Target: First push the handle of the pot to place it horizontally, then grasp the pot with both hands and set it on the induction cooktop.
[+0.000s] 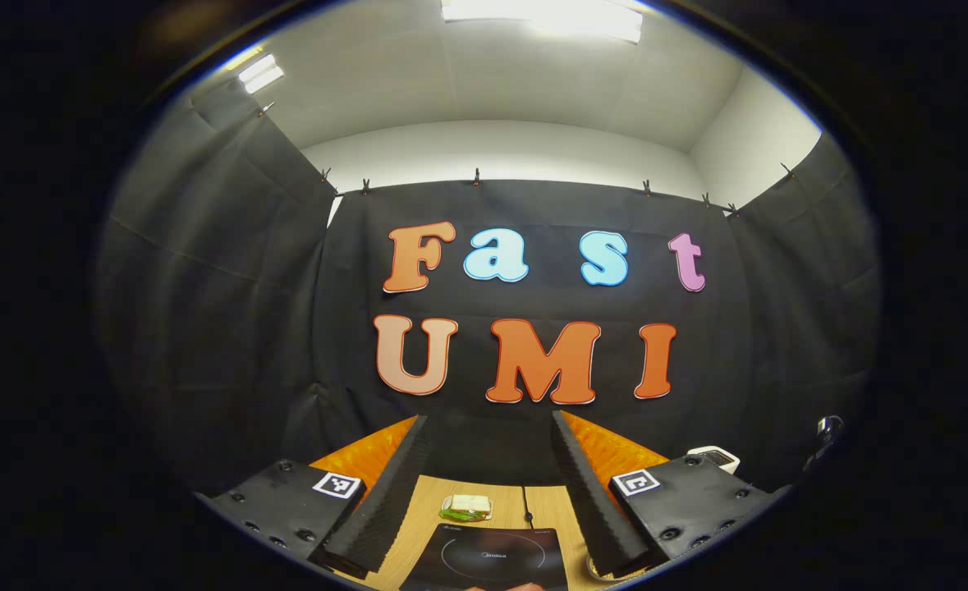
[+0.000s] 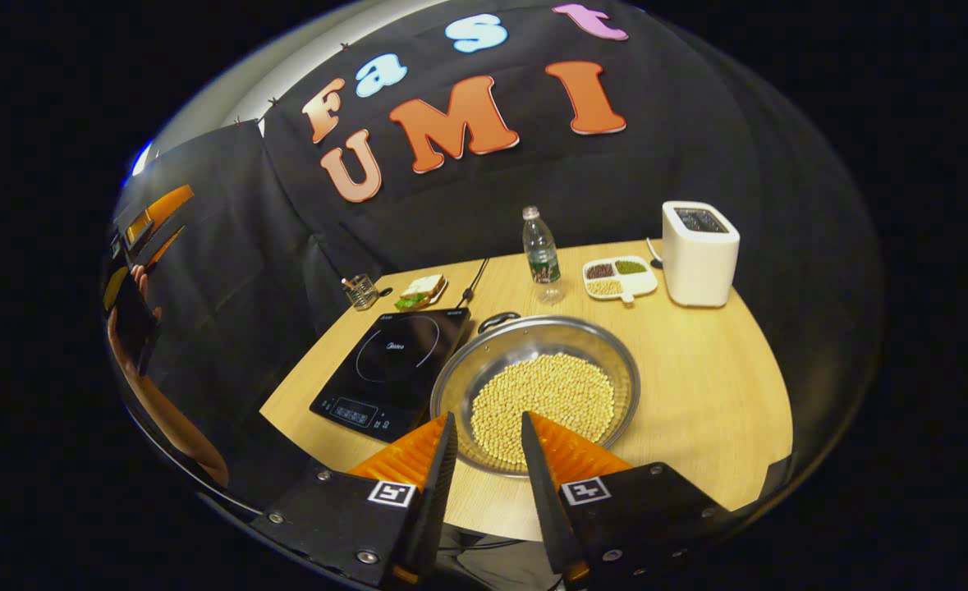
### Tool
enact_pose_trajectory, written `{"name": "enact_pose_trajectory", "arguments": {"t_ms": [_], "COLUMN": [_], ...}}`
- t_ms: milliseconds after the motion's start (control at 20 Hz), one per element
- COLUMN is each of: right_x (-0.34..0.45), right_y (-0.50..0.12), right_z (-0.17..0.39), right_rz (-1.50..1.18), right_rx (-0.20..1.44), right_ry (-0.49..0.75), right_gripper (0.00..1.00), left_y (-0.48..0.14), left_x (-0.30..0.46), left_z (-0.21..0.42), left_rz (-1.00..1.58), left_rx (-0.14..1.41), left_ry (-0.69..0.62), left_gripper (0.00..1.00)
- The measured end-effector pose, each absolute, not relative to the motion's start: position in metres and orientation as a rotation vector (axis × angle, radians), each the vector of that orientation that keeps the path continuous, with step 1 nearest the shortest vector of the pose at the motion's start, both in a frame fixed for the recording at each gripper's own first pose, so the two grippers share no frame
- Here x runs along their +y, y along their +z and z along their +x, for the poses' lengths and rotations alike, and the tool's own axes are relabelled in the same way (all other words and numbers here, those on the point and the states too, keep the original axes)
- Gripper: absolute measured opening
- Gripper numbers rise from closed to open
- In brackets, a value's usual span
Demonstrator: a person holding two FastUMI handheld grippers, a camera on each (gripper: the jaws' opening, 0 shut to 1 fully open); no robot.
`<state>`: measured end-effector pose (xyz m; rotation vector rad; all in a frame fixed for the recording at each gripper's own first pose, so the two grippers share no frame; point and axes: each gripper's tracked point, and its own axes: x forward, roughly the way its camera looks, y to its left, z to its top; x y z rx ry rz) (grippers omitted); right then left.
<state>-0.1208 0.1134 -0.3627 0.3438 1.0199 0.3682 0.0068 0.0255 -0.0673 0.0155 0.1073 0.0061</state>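
Observation:
A wide metal pot [image 2: 461, 367] holding pale beans [image 2: 545, 402] stands on the wooden table [image 2: 713, 394], just right of the black induction cooktop [image 2: 393, 361]. Its far loop handle [image 2: 498, 318] points toward the back wall. My right gripper [image 2: 488, 420] is open, with its fingertips above the pot's near rim; the near handle is hidden. My left gripper [image 1: 490, 417] is open and held high, pointing at the wall, with the cooktop [image 1: 492, 558] below it. The right gripper view has the left gripper [image 2: 143, 238] far to the left, held by a person's arm [image 2: 163, 410].
Behind the pot are a water bottle [image 2: 541, 254], a divided dish of grains [image 2: 619, 277] and a white toaster [image 2: 699, 253]. A sandwich on a plate [image 2: 422, 290] and a small wire holder [image 2: 360, 291] sit behind the cooktop. A cable [image 2: 475, 283] runs back.

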Motion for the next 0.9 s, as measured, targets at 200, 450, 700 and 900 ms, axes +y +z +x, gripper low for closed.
{"name": "enact_pose_trajectory", "arguments": {"t_ms": [200, 450, 700, 900], "right_x": [0.115, 0.125, 0.131, 0.134], "right_y": [-0.385, -0.419, -0.439, -0.453], "right_z": [-0.139, -0.163, -0.191, -0.201], "right_rz": [0.353, 0.397, 0.402, 0.434], "right_rx": [1.108, 1.229, 1.319, 1.392], "right_ry": [0.366, 0.366, 0.402, 0.374], "right_gripper": [0.29, 0.08, 0.02, 0.02], "left_y": [-0.076, -0.092, -0.112, -0.121], "left_x": [0.028, 0.025, 0.027, 0.022], "left_z": [0.011, 0.018, 0.028, 0.032], "left_rz": [0.011, 0.022, 0.05, 0.065], "left_rx": [0.121, 0.157, 0.195, 0.218], "left_ry": [0.007, 0.001, 0.014, 0.008], "left_gripper": [0.98, 0.98, 0.98, 0.93]}}
